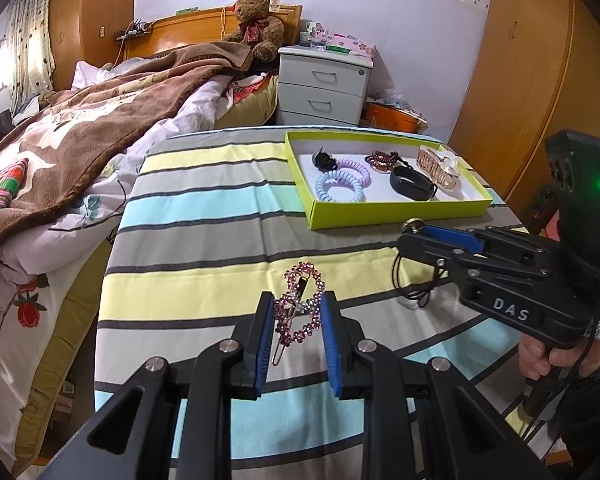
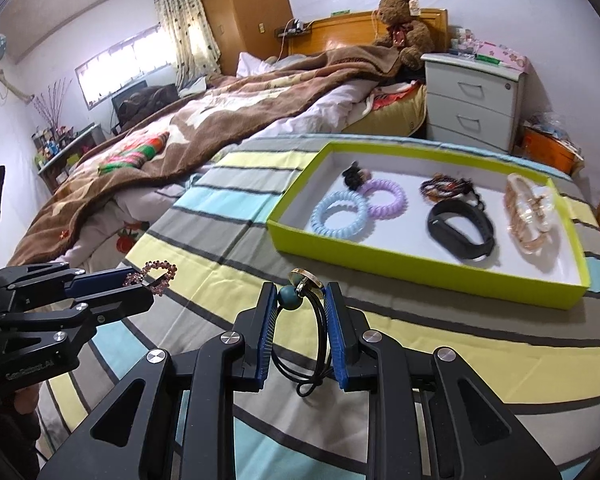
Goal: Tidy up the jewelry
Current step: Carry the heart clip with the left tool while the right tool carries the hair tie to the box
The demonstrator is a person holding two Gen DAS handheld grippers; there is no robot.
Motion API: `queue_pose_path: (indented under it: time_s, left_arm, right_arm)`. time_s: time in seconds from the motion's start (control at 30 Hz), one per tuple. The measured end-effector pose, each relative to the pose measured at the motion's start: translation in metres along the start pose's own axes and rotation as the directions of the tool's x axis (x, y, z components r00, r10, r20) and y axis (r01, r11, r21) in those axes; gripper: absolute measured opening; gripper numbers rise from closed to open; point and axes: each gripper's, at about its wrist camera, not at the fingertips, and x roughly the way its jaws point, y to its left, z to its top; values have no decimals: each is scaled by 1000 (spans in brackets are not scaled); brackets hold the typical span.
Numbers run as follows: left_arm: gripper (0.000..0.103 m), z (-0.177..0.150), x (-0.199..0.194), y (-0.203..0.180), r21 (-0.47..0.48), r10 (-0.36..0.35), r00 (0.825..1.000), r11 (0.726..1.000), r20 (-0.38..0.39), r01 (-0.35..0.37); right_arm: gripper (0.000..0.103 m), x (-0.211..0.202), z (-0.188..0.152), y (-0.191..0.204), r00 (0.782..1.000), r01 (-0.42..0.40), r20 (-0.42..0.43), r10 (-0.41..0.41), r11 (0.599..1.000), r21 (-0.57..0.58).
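My left gripper [image 1: 296, 304] is shut on a pink rhinestone hair clip [image 1: 300, 304], held between its blue pads above the striped cloth; the clip also shows in the right wrist view [image 2: 156, 276]. My right gripper [image 2: 300, 300] is shut on a black cord hair tie with a teal bead and gold charm [image 2: 304, 284], its loop hanging down. A lime-green tray [image 2: 420, 270] ahead holds blue [image 2: 340, 214] and purple [image 2: 382, 194] coil ties, a black band [image 2: 460, 230], beaded bracelets [image 2: 444, 188], a gold claw clip [image 2: 530, 216] and a small black clip [image 2: 354, 174].
A striped cloth [image 1: 220, 216] covers the table. A bed with a brown blanket [image 1: 80, 140] lies to the left. A white nightstand [image 1: 324, 88] and a teddy bear [image 1: 258, 20] stand behind. A wooden wardrobe [image 1: 520, 80] is at the right.
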Motion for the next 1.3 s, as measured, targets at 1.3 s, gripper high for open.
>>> queue_pose_path:
  time_s: [1.3]
  left_arm:
    - [24, 122, 94, -57, 9, -77, 997, 997, -2, 77]
  right_arm:
    - [25, -11, 40, -110, 988, 152, 6, -154, 983, 100]
